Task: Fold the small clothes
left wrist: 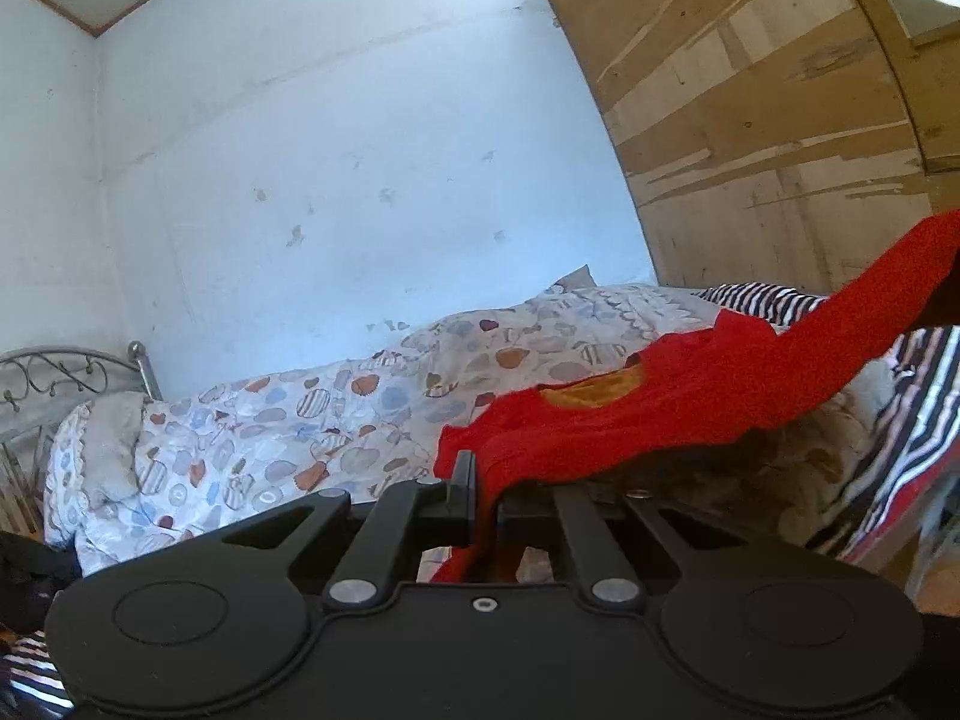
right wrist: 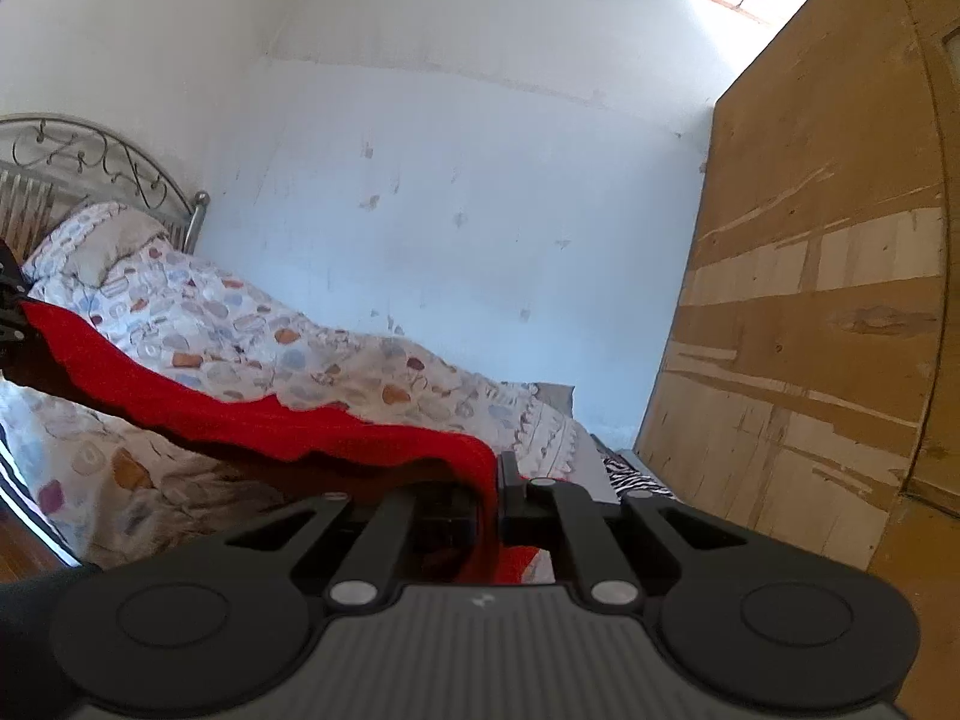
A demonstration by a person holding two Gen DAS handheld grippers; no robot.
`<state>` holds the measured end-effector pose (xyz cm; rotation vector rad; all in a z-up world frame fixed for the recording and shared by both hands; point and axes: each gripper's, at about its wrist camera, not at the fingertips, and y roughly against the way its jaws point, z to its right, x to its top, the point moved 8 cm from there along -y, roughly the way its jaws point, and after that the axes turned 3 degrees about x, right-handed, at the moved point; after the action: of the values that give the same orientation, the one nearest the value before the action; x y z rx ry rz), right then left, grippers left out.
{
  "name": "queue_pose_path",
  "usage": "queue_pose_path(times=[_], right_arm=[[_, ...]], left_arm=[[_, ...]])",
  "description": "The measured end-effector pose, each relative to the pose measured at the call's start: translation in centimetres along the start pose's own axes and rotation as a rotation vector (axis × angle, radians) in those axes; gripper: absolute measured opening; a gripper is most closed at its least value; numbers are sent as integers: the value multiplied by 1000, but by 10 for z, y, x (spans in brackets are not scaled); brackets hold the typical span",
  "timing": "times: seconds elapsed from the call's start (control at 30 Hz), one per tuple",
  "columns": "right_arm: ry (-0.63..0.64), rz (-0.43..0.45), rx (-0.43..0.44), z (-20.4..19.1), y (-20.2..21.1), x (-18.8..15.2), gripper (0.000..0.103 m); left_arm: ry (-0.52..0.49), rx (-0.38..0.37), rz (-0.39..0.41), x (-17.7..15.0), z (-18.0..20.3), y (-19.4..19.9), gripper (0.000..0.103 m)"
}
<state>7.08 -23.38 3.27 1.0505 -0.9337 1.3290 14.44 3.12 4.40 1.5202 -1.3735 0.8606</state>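
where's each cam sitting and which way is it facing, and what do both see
Left wrist: sits on the left gripper, faces along its fingers across the bed toward the white wall; its jaws are shut on the red garment, which runs off right.
Right wrist: sits on the right gripper, faces the same wall, wooden board at right; its jaws are shut on the garment's other end.
Shared: red garment stretched between both grippers, patterned quilt, metal headboard, wall, board.

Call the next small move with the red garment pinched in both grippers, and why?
Probably draw the two grippers a little further apart to take out the sag. The left gripper and right gripper are each shut on an end of the red garment, which hangs in the air above the patterned duvet and dips and wrinkles between them, not yet flat enough to lay down and fold.
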Motion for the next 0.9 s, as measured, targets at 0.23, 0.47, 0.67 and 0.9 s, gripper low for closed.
queue_pose_path(times=[0.23,0.47,0.67,0.9], right_arm=[[-3,12,-3,2,26,14,6],[41,-25,0,8,-12,21,7],[101,-8,1,24,-79,40,7],[84,-87,70,53,-197,41,8]], left_arm=[[-16,-7,24,21,-6,33,5],[-87,27,18,30,-6,-1,6],[-122,57,62,62,-14,-58,7],[-214,13,53,90,5,-169,7]])
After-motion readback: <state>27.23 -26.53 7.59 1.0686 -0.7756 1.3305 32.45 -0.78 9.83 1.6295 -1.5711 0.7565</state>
